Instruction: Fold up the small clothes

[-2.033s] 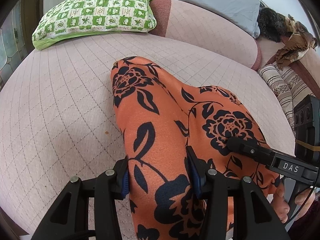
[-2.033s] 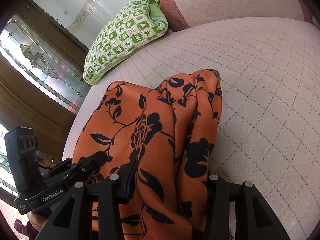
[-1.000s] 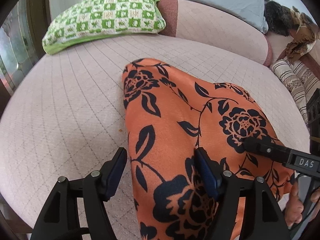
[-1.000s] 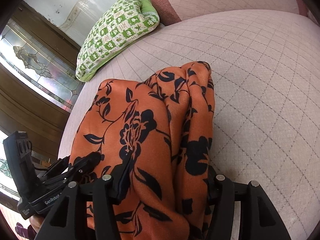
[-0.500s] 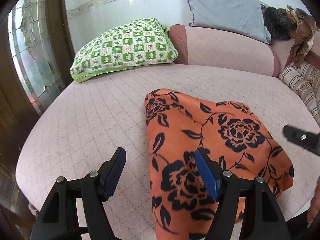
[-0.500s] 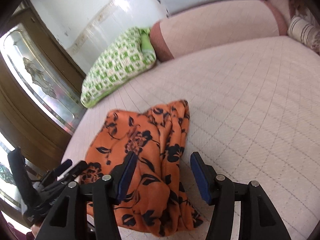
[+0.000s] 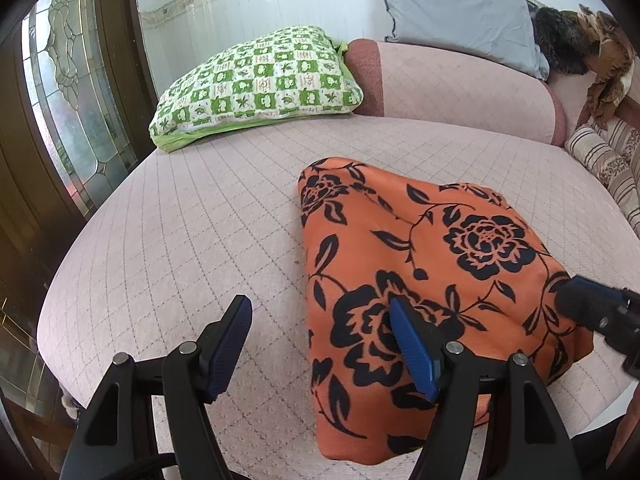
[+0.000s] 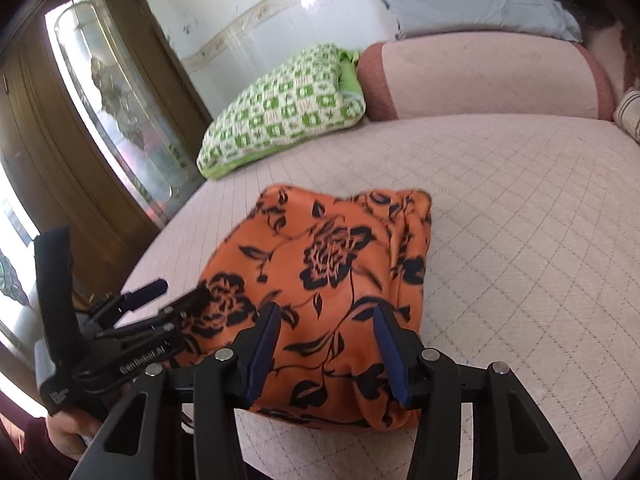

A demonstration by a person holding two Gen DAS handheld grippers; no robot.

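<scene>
Your orange flowered cloth [image 7: 420, 264] is lying folded up in a bundle on the pink quilted bed [image 7: 192, 224], close to the near edge of it and well apart from everything else up there. One side of the cloth, the right side in your right wrist view, is bunched into a few soft ridges; the rest of the top lies fairly smooth.

Your left claw [image 7: 324, 344] is spread wide and has nothing in it. It hangs above the cloth's left edge: one blue pad is over the bare bed just left of the cloth, the other is over the black flower print, and neither looks to be pressing on the fabric.

Your right claw [image 8: 326, 350] hovers over the near end of the cloth with the fabric showing between its pads. The jaws are closing, but the pads sit clear of the cloth, so it isn't gripping anything. In that same view you can see your left hand [image 8: 68, 432] wrapped round the handle of the other tool, just left of the cloth.

Beyond the cloth, at the far end of the bed, there's a green checked pillow [image 7: 260, 84] lying next to a pink bolster [image 7: 460, 88], with a grey pillow [image 7: 456, 12] propped above the bolster. Off the cloth's far right corner there's a striped cushion [image 7: 608, 164], and to the cloth's left, past the bed's edge, a wooden door with patterned glass [image 7: 72, 80].
</scene>
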